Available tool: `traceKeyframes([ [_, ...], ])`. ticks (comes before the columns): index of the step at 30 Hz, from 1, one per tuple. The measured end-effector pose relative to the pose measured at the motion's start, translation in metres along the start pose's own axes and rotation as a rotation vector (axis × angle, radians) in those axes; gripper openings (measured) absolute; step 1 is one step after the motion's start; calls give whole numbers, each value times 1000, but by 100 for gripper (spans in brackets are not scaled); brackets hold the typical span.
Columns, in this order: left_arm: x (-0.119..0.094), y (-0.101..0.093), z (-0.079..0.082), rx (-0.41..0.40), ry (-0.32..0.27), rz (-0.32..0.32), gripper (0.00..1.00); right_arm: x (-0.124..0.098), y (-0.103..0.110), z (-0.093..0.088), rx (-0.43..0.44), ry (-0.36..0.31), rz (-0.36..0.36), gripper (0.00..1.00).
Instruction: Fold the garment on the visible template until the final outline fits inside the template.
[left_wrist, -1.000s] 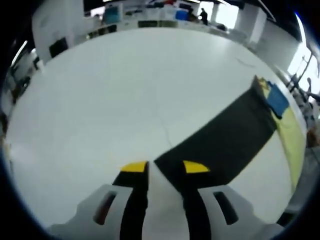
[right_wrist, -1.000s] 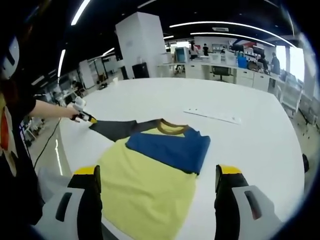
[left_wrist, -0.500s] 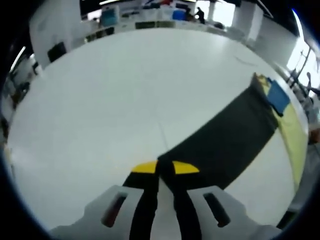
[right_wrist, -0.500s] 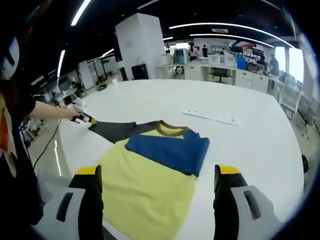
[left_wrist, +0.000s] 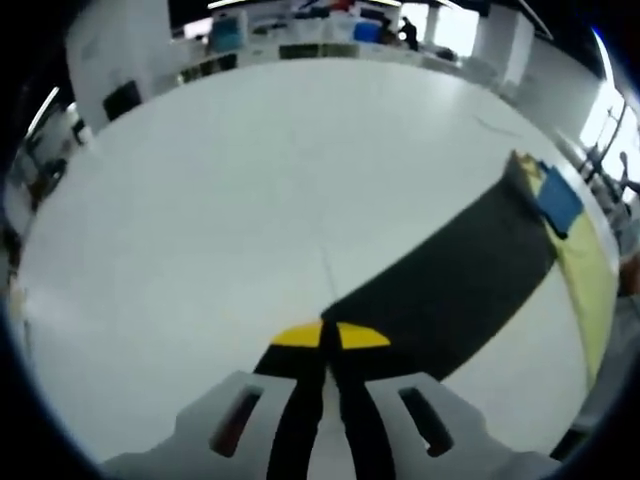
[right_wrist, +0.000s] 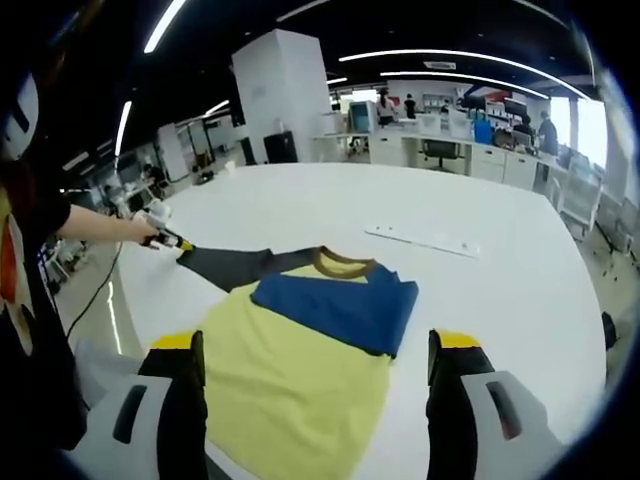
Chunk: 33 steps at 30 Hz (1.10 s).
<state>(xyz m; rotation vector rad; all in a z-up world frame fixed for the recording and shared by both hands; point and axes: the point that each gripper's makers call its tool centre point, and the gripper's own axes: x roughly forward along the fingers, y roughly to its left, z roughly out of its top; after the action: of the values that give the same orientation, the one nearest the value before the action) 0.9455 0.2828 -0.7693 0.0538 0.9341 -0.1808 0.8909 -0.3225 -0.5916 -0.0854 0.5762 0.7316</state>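
The garment lies flat on the white table (right_wrist: 500, 300): a yellow body (right_wrist: 290, 380), a blue sleeve (right_wrist: 340, 300) folded across the chest, a brown collar (right_wrist: 340, 263) and a dark sleeve (right_wrist: 235, 263) stretched out sideways. My left gripper (left_wrist: 330, 336) is shut on the cuff end of the dark sleeve (left_wrist: 450, 280). In the right gripper view that left gripper (right_wrist: 165, 238) sits at the sleeve's tip, held by a person's hand. My right gripper (right_wrist: 316, 342) hovers open above the yellow hem, its jaws wide apart with nothing between them.
A thin white strip (right_wrist: 420, 238) lies on the table beyond the garment. The person's arm (right_wrist: 95, 222) and body stand at the table's left edge. Desks, chairs and people are in the room far behind.
My left gripper's jaws have come together from open to shut on the dark sleeve's end. The right gripper and the garment have stayed put.
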Motion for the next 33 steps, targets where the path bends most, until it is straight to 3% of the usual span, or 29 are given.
traceKeyframes([
  [8, -16, -5, 11, 3, -21, 16, 0, -6, 0, -4, -12, 15, 0, 95],
  [22, -69, -15, 46, -17, -118, 30, 0, -27, 5, -6, -20, -14, -3, 97],
  [29, -85, -22, 52, -1, -123, 36, 0, -40, 6, -6, -13, -37, -6, 97],
  [33, -94, -26, 59, -35, -132, 34, 0, -47, 6, -7, -13, -46, -11, 97],
])
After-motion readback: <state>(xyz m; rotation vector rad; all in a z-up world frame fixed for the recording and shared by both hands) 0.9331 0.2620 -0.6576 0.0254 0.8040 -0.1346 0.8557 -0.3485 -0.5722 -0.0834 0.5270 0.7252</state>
